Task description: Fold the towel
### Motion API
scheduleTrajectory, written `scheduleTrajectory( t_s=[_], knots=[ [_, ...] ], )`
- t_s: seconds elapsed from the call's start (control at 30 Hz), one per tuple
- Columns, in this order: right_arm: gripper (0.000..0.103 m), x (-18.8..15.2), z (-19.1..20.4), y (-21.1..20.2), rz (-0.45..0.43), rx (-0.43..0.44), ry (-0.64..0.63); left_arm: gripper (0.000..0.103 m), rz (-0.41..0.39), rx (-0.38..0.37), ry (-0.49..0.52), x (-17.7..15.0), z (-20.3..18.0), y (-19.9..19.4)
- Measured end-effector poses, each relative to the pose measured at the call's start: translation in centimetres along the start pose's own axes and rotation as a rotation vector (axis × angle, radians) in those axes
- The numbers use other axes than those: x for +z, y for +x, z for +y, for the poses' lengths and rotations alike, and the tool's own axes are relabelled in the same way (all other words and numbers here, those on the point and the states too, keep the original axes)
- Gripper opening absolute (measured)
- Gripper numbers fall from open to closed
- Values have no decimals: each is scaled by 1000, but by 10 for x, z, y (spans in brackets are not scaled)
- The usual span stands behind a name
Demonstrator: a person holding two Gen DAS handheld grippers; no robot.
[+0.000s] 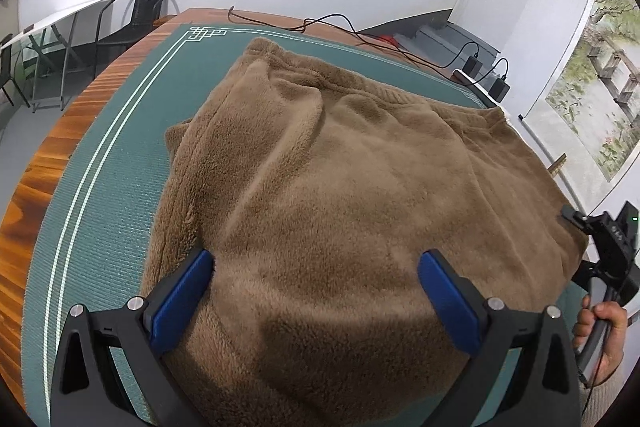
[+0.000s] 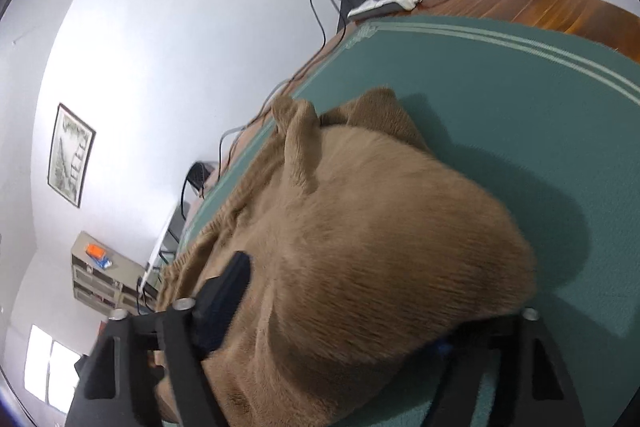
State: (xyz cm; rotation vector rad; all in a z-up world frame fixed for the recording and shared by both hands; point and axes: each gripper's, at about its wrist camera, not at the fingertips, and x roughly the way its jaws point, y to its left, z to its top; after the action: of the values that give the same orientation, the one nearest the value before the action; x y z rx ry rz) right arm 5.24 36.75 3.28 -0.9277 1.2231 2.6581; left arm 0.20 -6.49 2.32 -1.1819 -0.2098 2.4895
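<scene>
Left wrist view: brown fleece towel (image 1: 340, 195) lies on the green mat (image 1: 104, 195) on the wooden table (image 1: 44, 171), doubled at least once (a lower layer's edge peeks out on its left side), with soft ridges across the top. Left gripper (image 1: 316, 279) hovers over the near edge, fingers wide apart, nothing between them. A hand (image 1: 600, 331) holding the other tool shows at the right edge.

Risk here: the pile is thick and slippery, so a shallow pinch may catch only the top layer and drag the stack askew. The ridges would get folded in as lumps.

Right wrist view: right gripper (image 2: 344, 311) is low at the towel's corner, cloth bulging up between the fingers and covering the right one (blurred, so motion likely). Cannot tell whether it's clamped or just pushed into the fleece.

Risk here: if the grip is loose, the corner could slip mid-lift and flop unevenly. A one-sided pull could skew the edges. Cables (image 2: 320, 7) on the far table edge could snag a wide swing.
</scene>
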Motion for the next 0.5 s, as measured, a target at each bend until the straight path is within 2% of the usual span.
scheduleTrajectory(
  t_s=[0.13,0.17,0.23,0.37,0.5],
  knots=[
    [81,-2,0,1,-20,-12,-36,103,-4,-5,6,-1,1,0],
    [70,-2,-1,1,-25,-11,-41,103,-5,-5,7,-1,1,-1],
    [42,-1,1,0,-34,-19,-69,103,-8,-18,-11,-1,4,-5],
    [37,2,21,-9,-67,-9,-185,103,-16,-46,-51,1,10,-13],
    [36,1,75,-15,-142,-3,-363,103,-23,-74,-90,2,17,-22]
  ],
)
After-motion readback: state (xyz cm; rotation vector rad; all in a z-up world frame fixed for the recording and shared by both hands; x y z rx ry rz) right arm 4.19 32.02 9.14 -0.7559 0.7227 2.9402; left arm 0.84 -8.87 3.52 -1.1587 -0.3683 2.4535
